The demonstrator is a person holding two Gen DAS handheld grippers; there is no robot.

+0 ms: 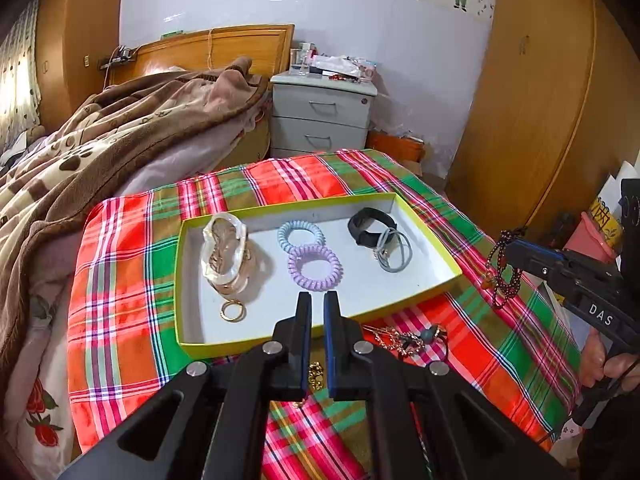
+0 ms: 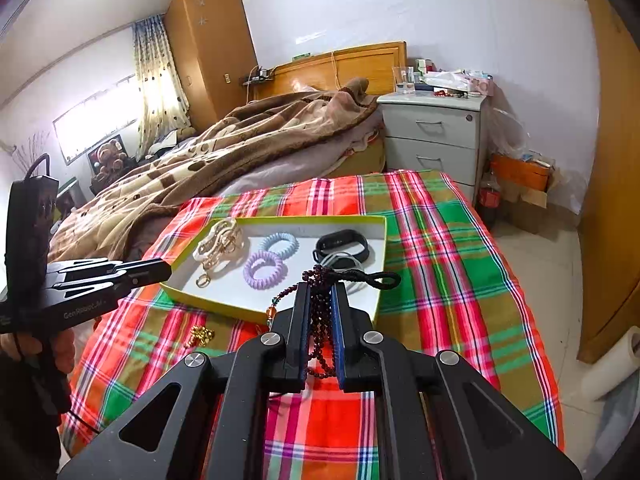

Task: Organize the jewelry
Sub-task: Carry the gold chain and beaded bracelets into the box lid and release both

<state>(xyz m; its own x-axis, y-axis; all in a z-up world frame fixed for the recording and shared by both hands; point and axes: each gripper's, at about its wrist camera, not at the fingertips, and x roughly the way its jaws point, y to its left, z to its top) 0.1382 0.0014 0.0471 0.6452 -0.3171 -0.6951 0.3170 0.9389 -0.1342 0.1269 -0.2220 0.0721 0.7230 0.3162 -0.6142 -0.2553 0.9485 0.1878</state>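
Note:
A white box with a yellow-green rim (image 1: 320, 204) (image 2: 382, 240) lies on a plaid cloth. In it lie a pearly chain bracelet (image 1: 224, 252), a blue coil tie (image 1: 300, 234), a purple coil tie (image 1: 315, 267), a black band (image 1: 370, 226) and grey hair ties (image 1: 394, 254). My right gripper (image 2: 320, 292) is shut on a dark bead bracelet (image 2: 320, 332), held above the box's near right corner; the bracelet hangs from it in the left wrist view (image 1: 502, 272). My left gripper (image 1: 318, 300) is nearly shut and empty, above the box's front edge.
A gold chain (image 2: 200, 336) and a tangle of jewelry (image 1: 408, 338) lie on the plaid cloth (image 1: 500, 340) in front of the box. A bed with a brown blanket (image 1: 100, 152) is to the left, a grey nightstand (image 1: 320, 116) behind, a wardrobe (image 1: 540, 100) to the right.

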